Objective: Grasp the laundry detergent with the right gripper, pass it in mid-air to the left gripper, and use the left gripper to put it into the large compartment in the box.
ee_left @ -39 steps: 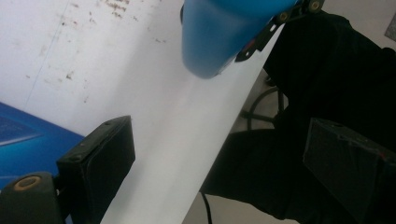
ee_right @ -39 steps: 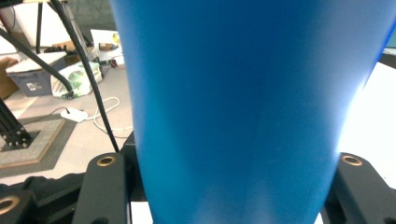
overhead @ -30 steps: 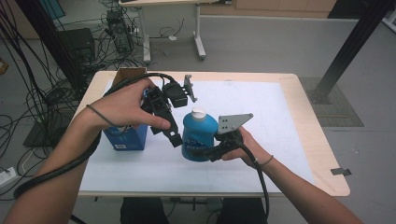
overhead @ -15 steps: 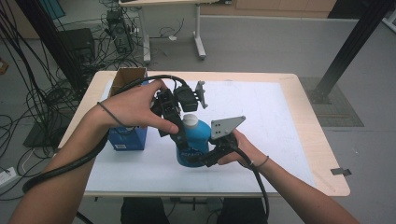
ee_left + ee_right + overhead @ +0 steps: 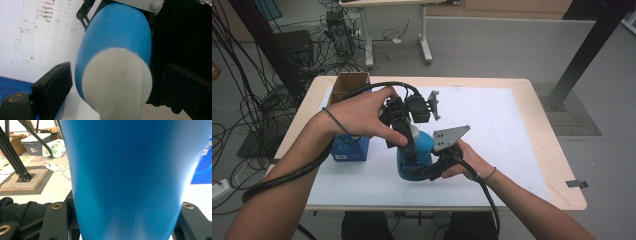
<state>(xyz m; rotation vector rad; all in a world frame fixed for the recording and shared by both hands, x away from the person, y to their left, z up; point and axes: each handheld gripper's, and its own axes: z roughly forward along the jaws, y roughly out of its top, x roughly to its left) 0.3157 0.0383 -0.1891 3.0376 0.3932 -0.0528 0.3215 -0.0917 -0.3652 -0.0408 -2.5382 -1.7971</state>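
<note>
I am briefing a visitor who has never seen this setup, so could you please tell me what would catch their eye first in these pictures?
The blue bottle with its white cap stands out at the middle of the white table, clamped around its body by the right gripper. The left gripper comes down over it, its open jaws straddling the cap without touching. A blue box sits to the left, partly behind the person's left hand.

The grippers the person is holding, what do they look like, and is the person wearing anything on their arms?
Both grippers, left and right, are black with blocky jaws and brass-coloured screws. The right one carries a grey three-cornered plate. A thick black cable trails from each. The arms are sleeveless, with a thin dark band on each wrist.
</note>
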